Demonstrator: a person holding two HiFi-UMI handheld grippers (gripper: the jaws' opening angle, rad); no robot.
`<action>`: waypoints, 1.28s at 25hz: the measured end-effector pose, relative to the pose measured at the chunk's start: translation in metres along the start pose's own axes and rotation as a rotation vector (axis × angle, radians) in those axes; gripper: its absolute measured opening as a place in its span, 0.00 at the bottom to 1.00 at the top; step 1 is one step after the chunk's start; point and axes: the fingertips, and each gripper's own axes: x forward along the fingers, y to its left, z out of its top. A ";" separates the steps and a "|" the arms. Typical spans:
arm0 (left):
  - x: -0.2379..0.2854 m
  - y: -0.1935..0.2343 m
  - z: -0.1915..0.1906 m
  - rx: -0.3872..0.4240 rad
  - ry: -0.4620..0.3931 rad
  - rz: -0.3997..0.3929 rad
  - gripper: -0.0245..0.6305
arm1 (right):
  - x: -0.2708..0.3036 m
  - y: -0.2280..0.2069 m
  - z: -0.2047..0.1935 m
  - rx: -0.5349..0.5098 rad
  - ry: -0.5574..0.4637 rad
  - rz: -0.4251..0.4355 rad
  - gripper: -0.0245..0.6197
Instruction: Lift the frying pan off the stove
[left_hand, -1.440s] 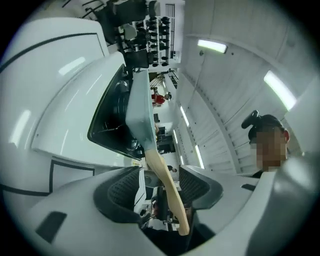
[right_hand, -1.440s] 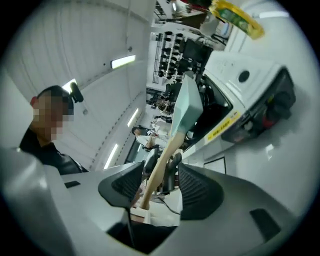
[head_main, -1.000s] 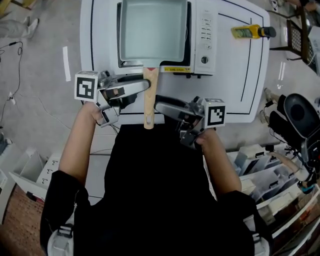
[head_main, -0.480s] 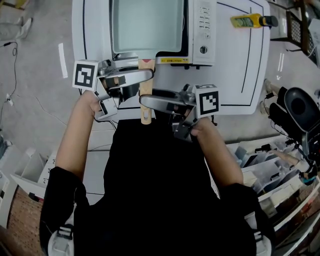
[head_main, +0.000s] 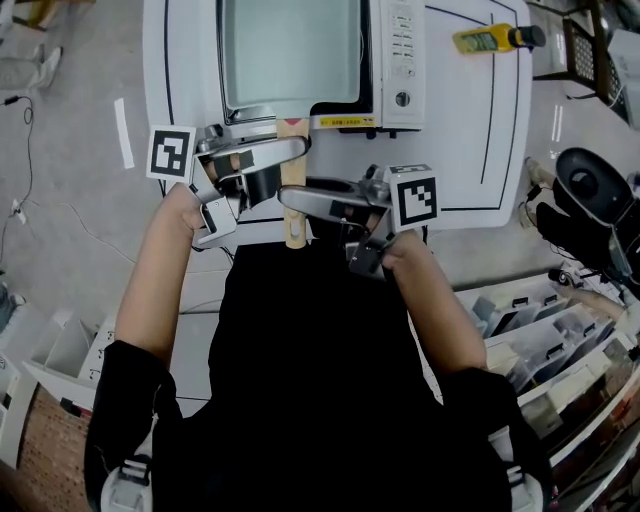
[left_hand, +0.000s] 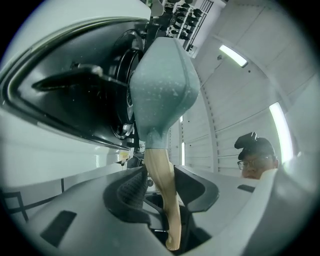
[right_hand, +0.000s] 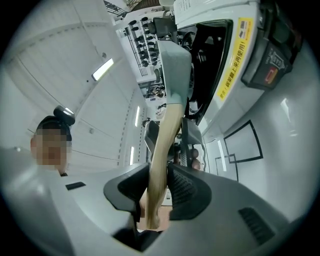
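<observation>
1. State: the left gripper (head_main: 285, 165) and the right gripper (head_main: 297, 203) are both clamped on the wooden handle (head_main: 293, 232) of the frying pan (head_main: 290, 50). The pan lies over the stove (head_main: 397, 60) on the white table (head_main: 480, 130).
2. Tilt risk — both grips sit near the handle's free end, well away from the pan body. The pan's weight likely levers its far edge down during the lift.
3. Slip risk: the handle looks smooth and tapered. Uneven clamping may let it rotate between the pads.
4. Snag risk — a low or skewed lift may drag the pan base across the burner and shift the stove.
</observation>
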 end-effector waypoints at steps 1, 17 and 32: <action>0.001 0.002 0.002 0.009 0.001 0.002 0.31 | 0.000 -0.001 0.003 -0.022 -0.003 0.001 0.23; 0.003 -0.048 -0.020 0.160 0.106 0.043 0.29 | 0.008 0.046 -0.016 -0.190 -0.113 0.009 0.25; 0.024 -0.102 -0.086 0.223 0.234 0.003 0.29 | -0.010 0.104 -0.072 -0.372 -0.230 -0.003 0.27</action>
